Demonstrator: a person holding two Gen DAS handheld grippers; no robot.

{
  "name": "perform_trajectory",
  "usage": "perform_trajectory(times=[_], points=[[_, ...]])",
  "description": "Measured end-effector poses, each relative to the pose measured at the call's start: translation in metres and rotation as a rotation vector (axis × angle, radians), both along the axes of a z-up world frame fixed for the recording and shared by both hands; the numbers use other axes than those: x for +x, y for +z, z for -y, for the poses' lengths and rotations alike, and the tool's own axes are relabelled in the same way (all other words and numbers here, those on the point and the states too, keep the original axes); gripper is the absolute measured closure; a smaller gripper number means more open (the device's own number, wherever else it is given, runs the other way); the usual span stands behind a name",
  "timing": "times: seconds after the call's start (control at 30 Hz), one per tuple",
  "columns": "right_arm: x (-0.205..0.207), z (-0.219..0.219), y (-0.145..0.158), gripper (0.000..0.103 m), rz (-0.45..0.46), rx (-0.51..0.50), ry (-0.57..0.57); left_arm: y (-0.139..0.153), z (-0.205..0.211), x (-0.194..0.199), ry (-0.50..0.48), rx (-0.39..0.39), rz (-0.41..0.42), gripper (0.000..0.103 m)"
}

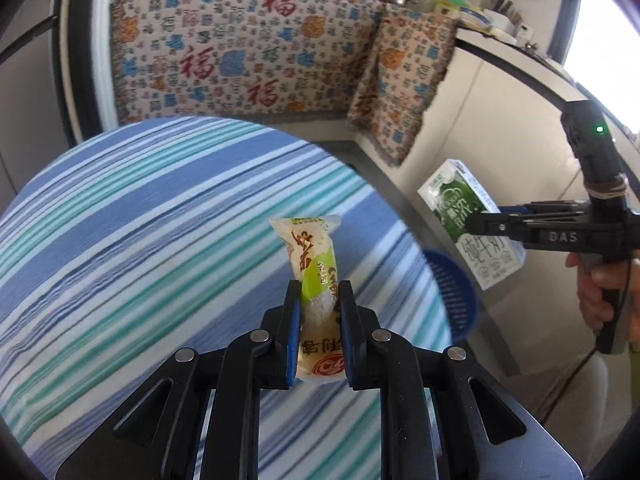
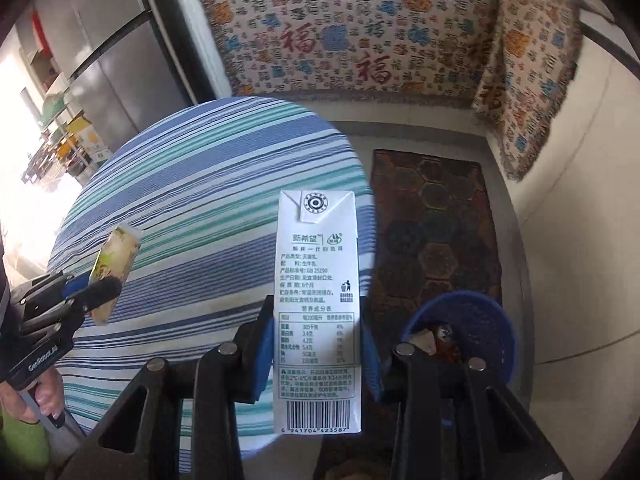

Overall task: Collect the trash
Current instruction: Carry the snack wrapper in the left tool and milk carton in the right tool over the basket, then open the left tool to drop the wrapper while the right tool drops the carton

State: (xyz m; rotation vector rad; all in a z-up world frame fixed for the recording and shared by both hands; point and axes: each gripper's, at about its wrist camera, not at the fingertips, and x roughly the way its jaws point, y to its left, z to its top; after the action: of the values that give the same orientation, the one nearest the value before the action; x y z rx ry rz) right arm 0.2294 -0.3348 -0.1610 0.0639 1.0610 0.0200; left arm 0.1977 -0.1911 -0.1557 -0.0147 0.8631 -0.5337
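Observation:
My left gripper (image 1: 319,300) is shut on a yellow-green snack wrapper (image 1: 314,256) and holds it above the round striped table (image 1: 140,216). The wrapper also shows in the right wrist view (image 2: 116,256), held by the left gripper (image 2: 96,292). My right gripper (image 2: 316,320) is shut on a white milk carton (image 2: 318,276), held above the table's right edge. In the left wrist view the carton (image 1: 468,216) shows its green face in the right gripper (image 1: 476,220), beyond the table. A blue trash basket (image 2: 476,320) stands on the floor below the right gripper, with some scraps inside.
The blue basket's rim (image 1: 456,292) peeks past the table edge. A patterned cloth (image 1: 248,48) covers the counter behind. A dark hexagon rug (image 2: 436,232) lies on the floor. A white cabinet wall (image 1: 480,112) stands to the right.

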Motion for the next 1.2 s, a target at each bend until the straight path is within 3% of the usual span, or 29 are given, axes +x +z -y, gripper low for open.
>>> perform_trajectory(times=[0.17, 0.37, 0.63, 0.9, 0.93, 0.97, 1.0, 1.03, 1.2], points=[[-0.021, 0.086, -0.012, 0.065, -0.013, 0.001, -0.129, 0.009, 0.094, -0.004, -0.152, -0.03, -0.022, 0.087], [-0.028, 0.169, -0.064, 0.065, -0.055, 0.058, -0.23, -0.012, 0.187, 0.006, -0.261, -0.059, -0.09, 0.087], [-0.02, 0.236, -0.148, 0.065, -0.115, 0.17, -0.287, -0.078, 0.257, 0.044, -0.269, -0.038, -0.196, 0.087], [-0.01, 0.266, -0.21, 0.063, -0.136, 0.199, -0.3, -0.128, 0.298, 0.062, -0.27, 0.014, -0.228, 0.084], [-0.009, 0.268, -0.218, 0.06, -0.136, 0.203, -0.292, -0.133, 0.302, 0.065, -0.266, 0.018, -0.23, 0.08], [-0.009, 0.271, -0.224, 0.053, -0.134, 0.201, -0.29, -0.139, 0.307, 0.066, -0.262, 0.018, -0.237, 0.059], [-0.01, 0.273, -0.227, 0.033, -0.122, 0.191, -0.298, -0.143, 0.309, 0.07, -0.249, 0.017, -0.243, 0.034], [-0.013, 0.275, -0.228, 0.025, -0.101, 0.185, -0.307, -0.145, 0.31, 0.073, -0.23, 0.009, -0.241, 0.029], [-0.034, 0.285, -0.207, 0.025, -0.036, 0.138, -0.367, -0.132, 0.305, 0.074, -0.16, 0.004, -0.203, 0.011]])
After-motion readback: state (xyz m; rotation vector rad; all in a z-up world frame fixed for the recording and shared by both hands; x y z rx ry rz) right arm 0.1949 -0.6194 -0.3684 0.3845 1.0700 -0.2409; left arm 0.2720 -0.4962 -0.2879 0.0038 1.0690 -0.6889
